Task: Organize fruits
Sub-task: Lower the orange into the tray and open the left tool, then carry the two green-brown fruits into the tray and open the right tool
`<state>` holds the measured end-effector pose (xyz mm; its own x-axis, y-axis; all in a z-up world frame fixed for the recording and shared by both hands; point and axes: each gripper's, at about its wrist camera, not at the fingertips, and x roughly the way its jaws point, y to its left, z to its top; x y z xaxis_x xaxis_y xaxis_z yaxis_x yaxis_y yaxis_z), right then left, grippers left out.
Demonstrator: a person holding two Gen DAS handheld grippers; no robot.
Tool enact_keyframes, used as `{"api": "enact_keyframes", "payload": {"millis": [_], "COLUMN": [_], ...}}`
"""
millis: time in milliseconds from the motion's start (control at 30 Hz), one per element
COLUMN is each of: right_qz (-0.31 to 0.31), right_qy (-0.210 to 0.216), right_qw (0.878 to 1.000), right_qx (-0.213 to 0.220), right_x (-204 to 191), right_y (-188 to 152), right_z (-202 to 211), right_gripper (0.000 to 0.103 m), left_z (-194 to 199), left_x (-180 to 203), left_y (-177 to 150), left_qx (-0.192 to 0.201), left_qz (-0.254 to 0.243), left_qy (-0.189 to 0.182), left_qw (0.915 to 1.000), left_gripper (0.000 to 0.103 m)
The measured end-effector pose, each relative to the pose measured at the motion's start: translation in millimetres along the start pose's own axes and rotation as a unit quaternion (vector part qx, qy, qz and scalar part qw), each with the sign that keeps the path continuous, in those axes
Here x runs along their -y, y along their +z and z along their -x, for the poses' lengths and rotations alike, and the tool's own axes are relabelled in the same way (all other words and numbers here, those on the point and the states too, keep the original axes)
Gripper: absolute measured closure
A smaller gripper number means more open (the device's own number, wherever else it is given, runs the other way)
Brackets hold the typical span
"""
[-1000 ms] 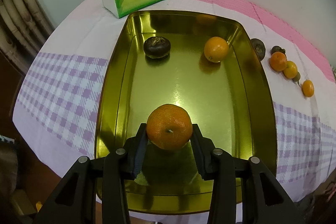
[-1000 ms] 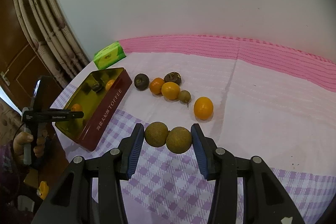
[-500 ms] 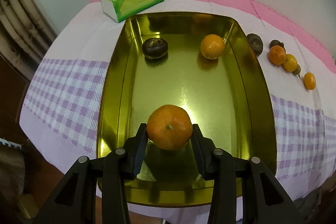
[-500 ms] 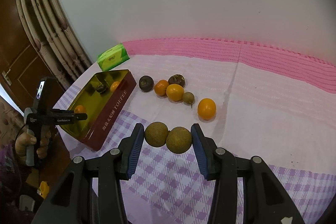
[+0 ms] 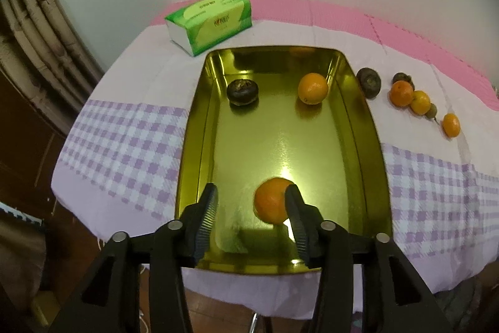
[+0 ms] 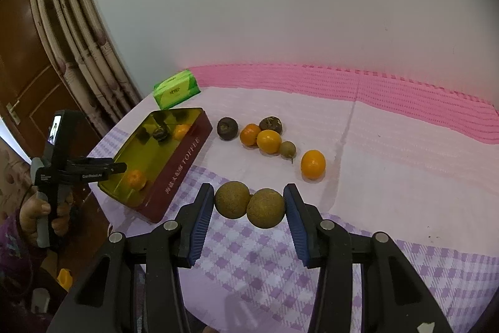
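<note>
A gold tin tray (image 5: 199,120) lies on the table, with red sides in the right wrist view (image 6: 184,167). My left gripper (image 5: 251,208) is open above its near end. A mandarin (image 5: 270,203) lies loose in the tray by the right finger; it also shows in the right wrist view (image 6: 134,179). Farther in the tray are a dark fruit (image 5: 242,90) and an orange (image 5: 312,88). My right gripper (image 6: 249,205) is shut on two brown round fruits (image 6: 249,203), held above the checked cloth.
Several loose fruits (image 6: 268,141) lie on the cloth right of the tray, among them a dark one (image 5: 368,79) and an orange one (image 6: 312,164). A green tissue box (image 5: 209,23) stands behind the tray. A curtain and a wooden door are at the left.
My left gripper has opened and let go of the mandarin, which now lies in the tray. It has also drawn back. The right gripper has kept its two fruits and risen slightly.
</note>
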<state>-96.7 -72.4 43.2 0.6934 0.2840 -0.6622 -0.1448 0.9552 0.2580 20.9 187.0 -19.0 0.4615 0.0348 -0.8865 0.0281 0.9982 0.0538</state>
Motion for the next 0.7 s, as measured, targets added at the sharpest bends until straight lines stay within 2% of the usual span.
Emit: {"api": "enact_keyframes", "payload": {"millis": [133, 267, 533, 700], "right_qz": [0.003, 0.008, 0.026, 0.048], "right_qy": [0.007, 0.016, 0.048, 0.072], "right_qw": [1.000, 1.000, 0.998, 0.996], "right_qx": [0.000, -0.005, -0.022, -0.033], "right_x": [-7, -19, -61, -100], "right_y": [0, 0, 9, 26], "right_z": [2, 1, -16, -37], "right_gripper": [0.060, 0.060, 0.060, 0.060], "left_z": [21, 39, 58, 59], "left_x": [3, 4, -5, -18], "left_y": [-8, -18, -40, -43], "left_qx": [0.015, 0.026, 0.030, 0.029], "left_qz": [-0.001, 0.009, 0.051, 0.071], "left_qy": [0.007, 0.019, 0.015, 0.028], "left_qw": [0.9999, 0.9994, 0.9981, 0.9967], "left_gripper": [0.046, 0.031, 0.025, 0.024]}}
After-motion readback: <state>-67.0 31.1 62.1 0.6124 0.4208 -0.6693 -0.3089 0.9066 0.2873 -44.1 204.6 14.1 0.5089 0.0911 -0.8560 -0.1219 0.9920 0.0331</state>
